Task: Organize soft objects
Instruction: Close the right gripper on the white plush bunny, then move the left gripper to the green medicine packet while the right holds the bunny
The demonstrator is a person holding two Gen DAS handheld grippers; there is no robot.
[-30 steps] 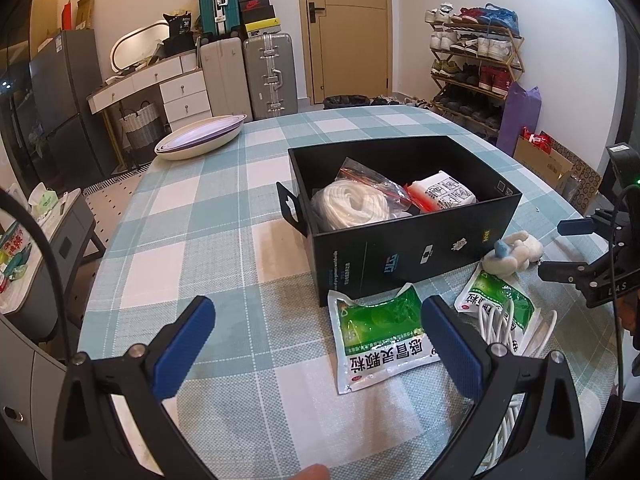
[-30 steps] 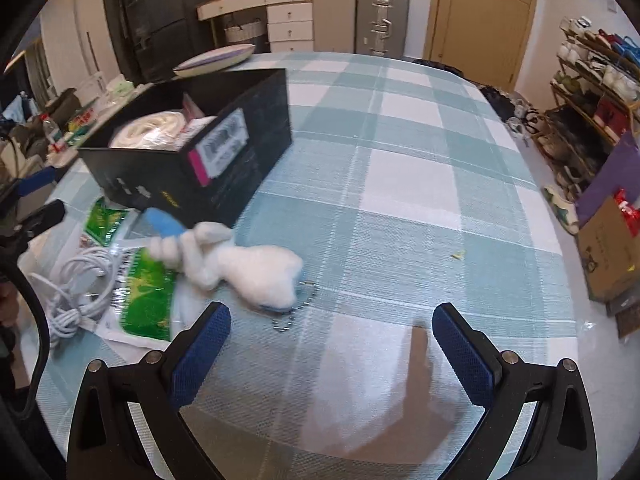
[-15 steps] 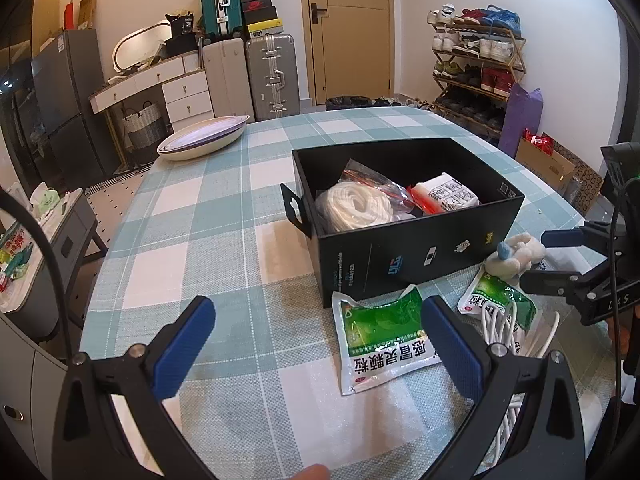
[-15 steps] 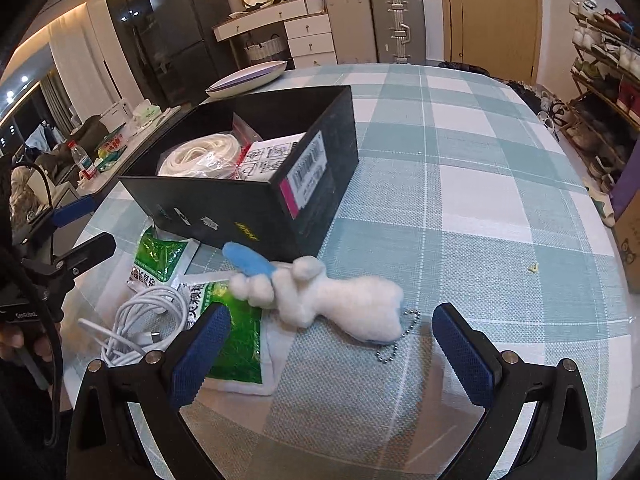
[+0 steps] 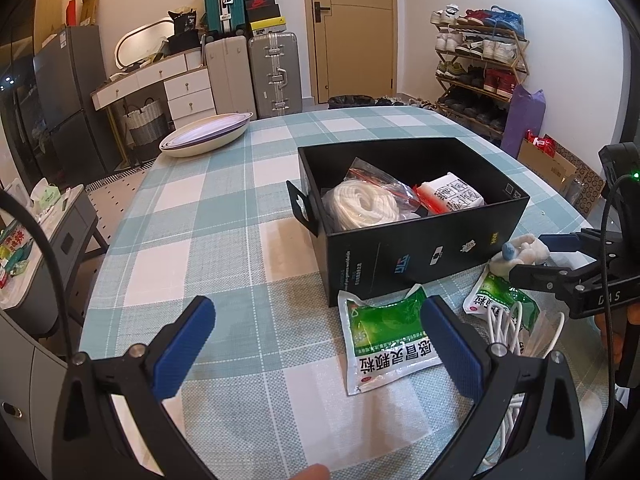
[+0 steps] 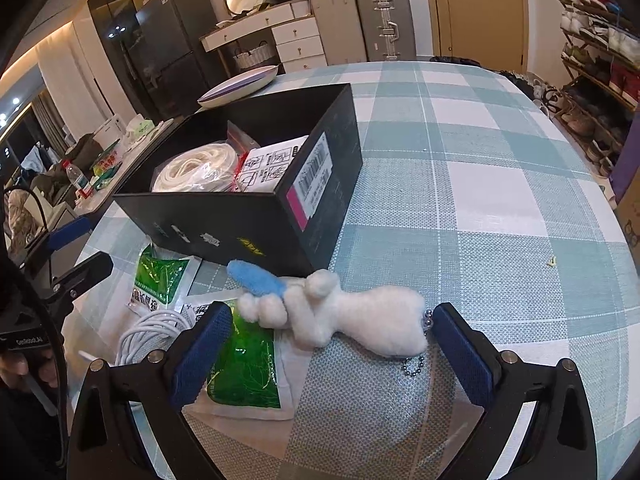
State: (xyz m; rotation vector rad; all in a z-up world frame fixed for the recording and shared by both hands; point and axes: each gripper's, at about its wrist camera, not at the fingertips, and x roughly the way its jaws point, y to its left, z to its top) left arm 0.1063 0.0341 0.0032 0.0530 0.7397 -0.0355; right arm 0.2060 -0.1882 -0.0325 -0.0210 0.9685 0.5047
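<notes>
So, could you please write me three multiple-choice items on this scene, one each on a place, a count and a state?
1. Where does the white plush toy lie?
A. inside the black box
B. on the tablecloth beside the black box
C. on the shoe rack

2. How many green sachets lie on the table?
A. one
B. two
C. four

3. How does the right hand-held gripper stand?
A. open around the toy
B. shut on the toy
C. shut on the cable

Answers:
1 B: the toy rests outside the black box, near its corner.
2 B: one green sachet and a second sachet show in the left wrist view.
3 A: the right hand-held gripper has its fingers spread either side of the toy.
</notes>
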